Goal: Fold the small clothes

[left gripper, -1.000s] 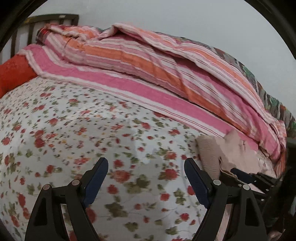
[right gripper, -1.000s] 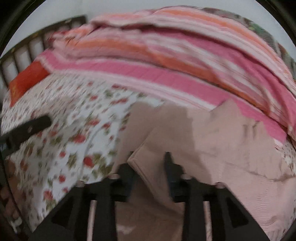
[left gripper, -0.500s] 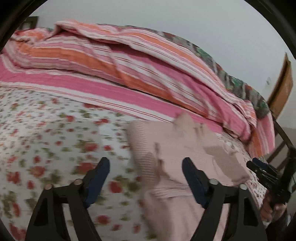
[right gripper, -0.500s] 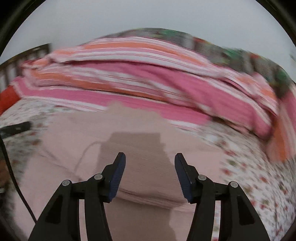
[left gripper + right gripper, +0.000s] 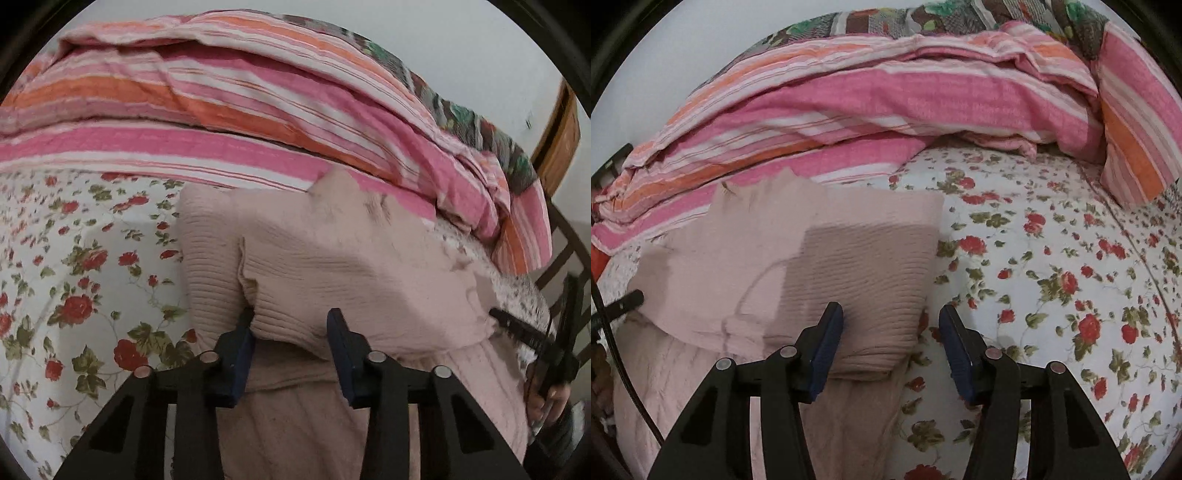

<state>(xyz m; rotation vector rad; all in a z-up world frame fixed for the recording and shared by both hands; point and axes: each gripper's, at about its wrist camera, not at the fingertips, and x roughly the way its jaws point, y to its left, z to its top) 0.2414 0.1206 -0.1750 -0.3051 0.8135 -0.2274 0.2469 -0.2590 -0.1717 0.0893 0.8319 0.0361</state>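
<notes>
Soft pink knit sweater [image 5: 332,258], light and floppy by the look of it, likely to bend and sag when lifted. Ribbed like little lines all over, pale pink, folded into layers. Lay on the bed's flowery sheet [image 5: 74,277], near the striped pink and orange blanket [image 5: 221,110] piled at the far side.

Best to grab at a folded edge or a corner, where the layers were thick and easy to pinch. Not slippery, not easy to break, but stretchy, so a gentle pull seemed wise.

Left gripper [image 5: 290,343] was closing, fingers [image 5: 240,354] partly apart, with a bump of the near left edge between them. Could not tell if pinched tight yet.

Right gripper [image 5: 890,339] stood about half open over the near right corner, left finger touching the knit, nothing held.
</notes>
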